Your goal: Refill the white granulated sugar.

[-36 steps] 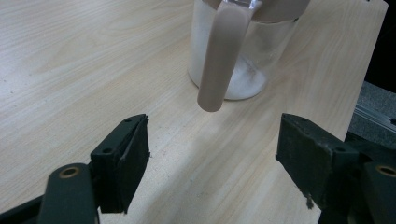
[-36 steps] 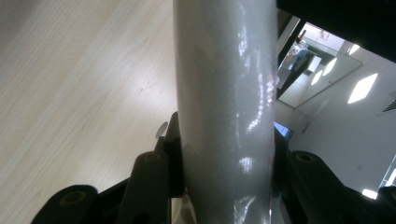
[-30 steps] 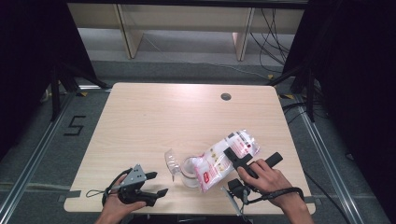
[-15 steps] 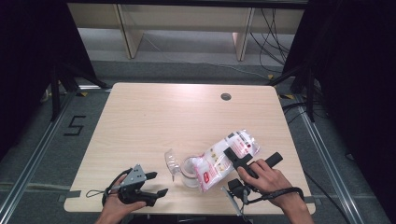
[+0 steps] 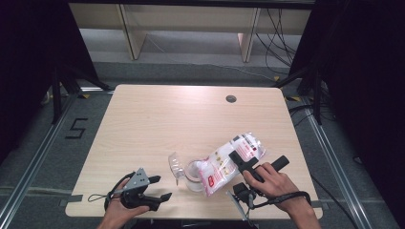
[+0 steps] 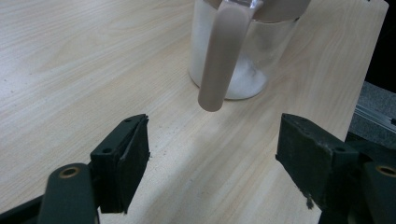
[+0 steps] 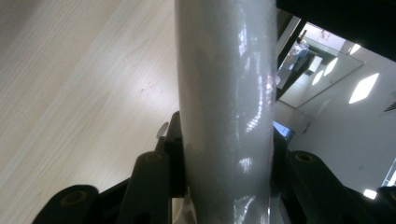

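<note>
A clear glass pitcher [image 5: 192, 174] with white powder at its bottom stands near the table's front edge, its handle [image 5: 175, 167] pointing left. A white plastic bag [image 5: 228, 163] with red print lies tilted, its lower end over the pitcher's mouth. My right gripper [image 5: 239, 158] is shut on the bag's upper half; in the right gripper view the glossy bag [image 7: 226, 93] is squeezed between the jaws [image 7: 226, 156]. My left gripper [image 5: 161, 187] is open at the front left, apart from the pitcher. The left gripper view has its jaws [image 6: 212, 140] spread wide, facing the pitcher [image 6: 245, 65] and its handle [image 6: 224, 56].
The light wooden table [image 5: 167, 119] has a round cable hole [image 5: 231, 98] at the far right. Black drapes and stands flank both sides. A floor mark "5" [image 5: 76, 128] lies left of the table.
</note>
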Demonstrator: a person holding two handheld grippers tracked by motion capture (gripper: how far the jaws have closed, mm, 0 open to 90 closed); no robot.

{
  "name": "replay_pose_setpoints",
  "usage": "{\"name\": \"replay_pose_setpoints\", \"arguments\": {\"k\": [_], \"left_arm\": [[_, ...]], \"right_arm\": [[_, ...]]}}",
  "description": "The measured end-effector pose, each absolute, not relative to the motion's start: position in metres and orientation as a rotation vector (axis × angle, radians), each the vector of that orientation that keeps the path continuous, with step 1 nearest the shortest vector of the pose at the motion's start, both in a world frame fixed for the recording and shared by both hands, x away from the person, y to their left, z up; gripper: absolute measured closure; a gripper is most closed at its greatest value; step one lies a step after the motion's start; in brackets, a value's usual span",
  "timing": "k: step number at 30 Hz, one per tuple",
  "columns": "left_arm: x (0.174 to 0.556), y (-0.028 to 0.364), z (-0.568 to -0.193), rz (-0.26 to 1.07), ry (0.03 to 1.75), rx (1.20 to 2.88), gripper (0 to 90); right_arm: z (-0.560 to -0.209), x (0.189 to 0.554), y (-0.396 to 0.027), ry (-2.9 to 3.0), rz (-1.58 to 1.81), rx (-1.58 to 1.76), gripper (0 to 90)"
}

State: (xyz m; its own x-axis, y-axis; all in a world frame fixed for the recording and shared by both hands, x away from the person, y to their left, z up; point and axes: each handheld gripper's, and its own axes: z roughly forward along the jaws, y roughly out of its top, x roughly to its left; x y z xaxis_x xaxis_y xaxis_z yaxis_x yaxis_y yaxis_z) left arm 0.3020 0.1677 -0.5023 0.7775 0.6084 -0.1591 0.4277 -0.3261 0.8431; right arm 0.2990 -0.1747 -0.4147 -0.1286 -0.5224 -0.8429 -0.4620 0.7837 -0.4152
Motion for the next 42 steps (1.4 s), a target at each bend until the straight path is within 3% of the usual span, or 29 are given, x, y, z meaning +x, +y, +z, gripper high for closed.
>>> {"name": "replay_pose_setpoints", "arguments": {"k": [42], "left_arm": [[0.302,0.1676,-0.5024,0.224,0.78,1.969,24.9]], "right_arm": [[-0.4143,0.2982,-0.1743,1.751,-0.07,-0.771,66.7]]}}
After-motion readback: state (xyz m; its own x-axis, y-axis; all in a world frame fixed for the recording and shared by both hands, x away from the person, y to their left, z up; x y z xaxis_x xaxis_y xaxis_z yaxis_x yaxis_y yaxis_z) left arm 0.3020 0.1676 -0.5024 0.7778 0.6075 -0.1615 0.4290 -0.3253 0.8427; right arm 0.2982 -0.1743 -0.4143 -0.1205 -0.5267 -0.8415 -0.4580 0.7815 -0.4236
